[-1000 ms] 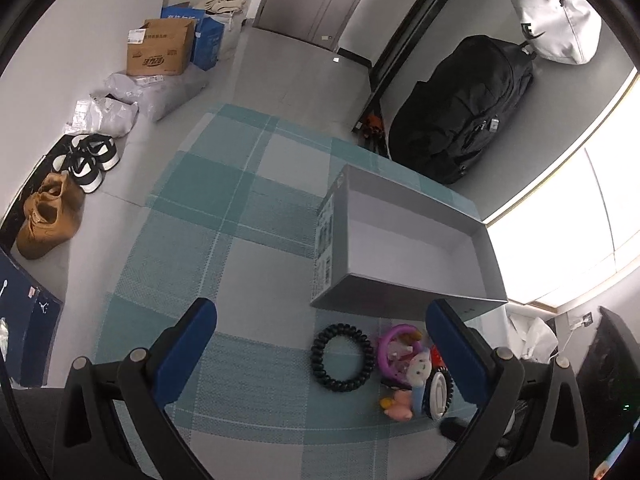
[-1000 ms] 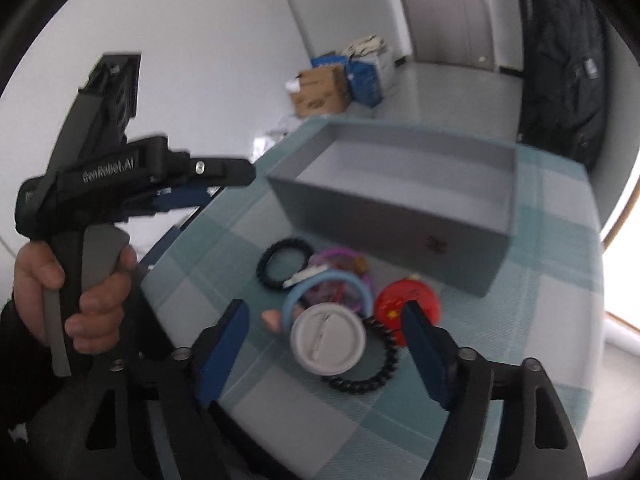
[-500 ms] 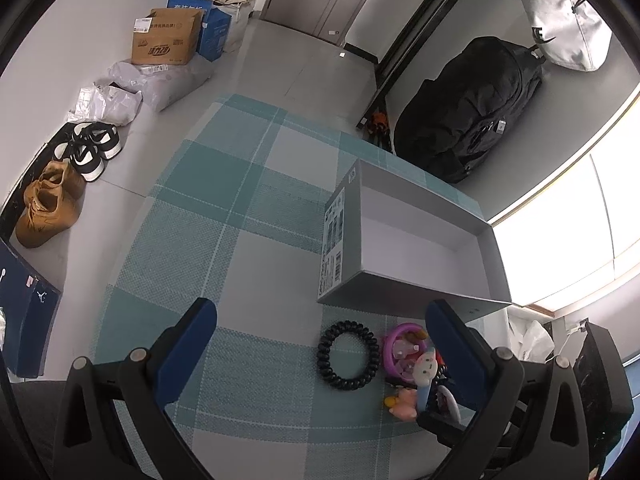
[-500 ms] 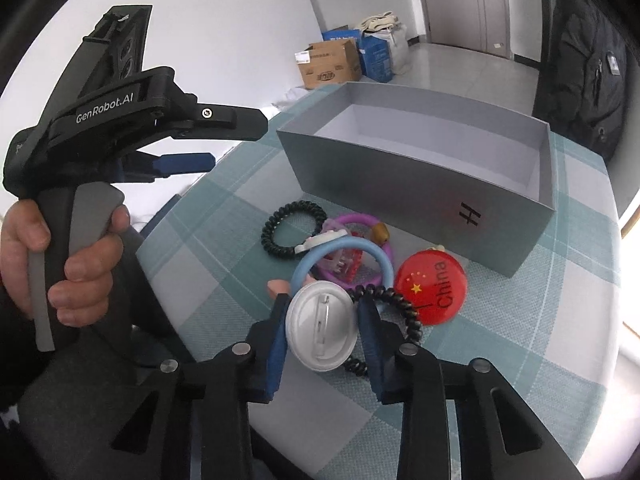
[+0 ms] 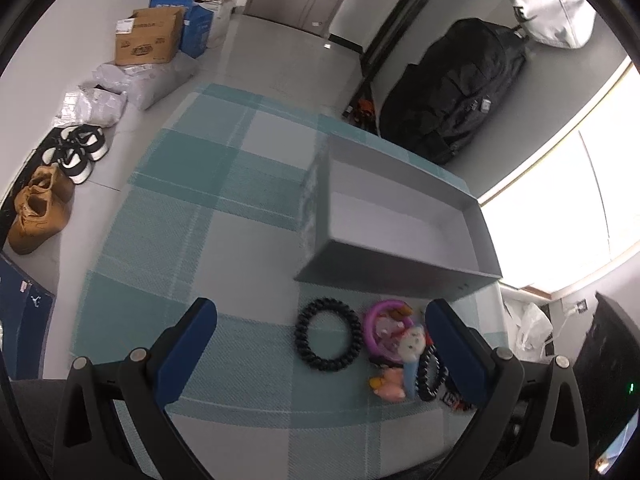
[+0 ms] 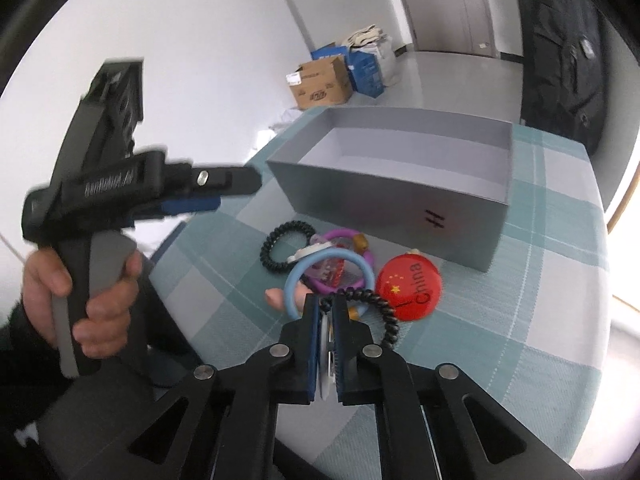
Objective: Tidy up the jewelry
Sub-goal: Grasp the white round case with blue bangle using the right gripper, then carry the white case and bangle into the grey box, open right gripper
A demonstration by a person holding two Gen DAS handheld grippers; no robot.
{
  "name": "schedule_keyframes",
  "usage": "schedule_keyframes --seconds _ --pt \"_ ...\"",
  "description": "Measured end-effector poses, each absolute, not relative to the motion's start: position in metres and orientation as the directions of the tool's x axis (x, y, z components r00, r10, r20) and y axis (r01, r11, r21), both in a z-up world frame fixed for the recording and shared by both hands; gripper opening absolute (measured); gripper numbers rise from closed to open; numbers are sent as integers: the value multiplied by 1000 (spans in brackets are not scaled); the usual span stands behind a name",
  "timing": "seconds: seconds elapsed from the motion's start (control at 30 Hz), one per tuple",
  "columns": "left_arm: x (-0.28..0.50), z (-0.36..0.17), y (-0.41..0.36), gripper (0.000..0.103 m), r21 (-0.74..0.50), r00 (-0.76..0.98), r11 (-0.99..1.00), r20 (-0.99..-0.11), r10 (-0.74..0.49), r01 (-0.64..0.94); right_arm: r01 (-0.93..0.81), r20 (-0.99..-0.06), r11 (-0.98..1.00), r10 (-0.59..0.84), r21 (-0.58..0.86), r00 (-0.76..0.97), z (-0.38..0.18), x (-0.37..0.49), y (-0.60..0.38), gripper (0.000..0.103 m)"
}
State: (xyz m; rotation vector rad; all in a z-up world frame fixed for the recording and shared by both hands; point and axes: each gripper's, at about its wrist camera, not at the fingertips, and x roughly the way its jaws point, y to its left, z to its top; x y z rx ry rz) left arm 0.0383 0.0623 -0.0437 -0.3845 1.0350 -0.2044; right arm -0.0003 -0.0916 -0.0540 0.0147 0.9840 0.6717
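My right gripper (image 6: 325, 312) is shut on a white round badge (image 6: 325, 354), held on edge between the blue pads, just above the pile. The pile lies in front of an empty grey box (image 6: 400, 196): a black coil hair tie (image 6: 286, 246), a purple ring (image 6: 352, 240), a blue ring (image 6: 330, 272), a red China badge (image 6: 410, 282) and a second black coil tie (image 6: 384, 312). My left gripper (image 5: 320, 344) is open and empty above the table, left of the pile; the black coil tie (image 5: 328, 334) lies between its fingers. The box (image 5: 400, 220) stands beyond.
The round table has a teal and grey checked cloth (image 5: 192, 216). On the floor are shoes (image 5: 40, 208), cardboard boxes (image 5: 148, 38) and white bags. A black backpack (image 5: 456, 92) leans on the wall behind the box.
My right gripper came down on the white badge, closed on it and lifted it on edge. My left gripper drew back a little and stays open.
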Motion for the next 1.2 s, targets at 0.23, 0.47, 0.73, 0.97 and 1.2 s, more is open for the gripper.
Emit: schedule_keyframes --seconds 0.23,0.47,0.73,0.97,1.2 --pt "33 -51 50 82 -418 432 908 -813 -391 36 -472 -763 807 541 354 353 -56 5 -104 5" --pt "22 -51 24 79 -396 383 907 -823 -419 140 -418 -719 812 567 407 402 -45 10 -125 5" --pt "25 -53 2 52 -307 380 932 -852 -360 194 -420 -698 809 575 411 426 -38 12 -131 5" --pt "35 -51 -5 23 -231 420 952 -857 -298 203 -419 -691 808 579 414 433 -38 8 -135 5" --pt "33 -50 -4 11 -232 440 951 -846 -300 202 -411 -679 806 585 426 444 -34 8 -140 5"
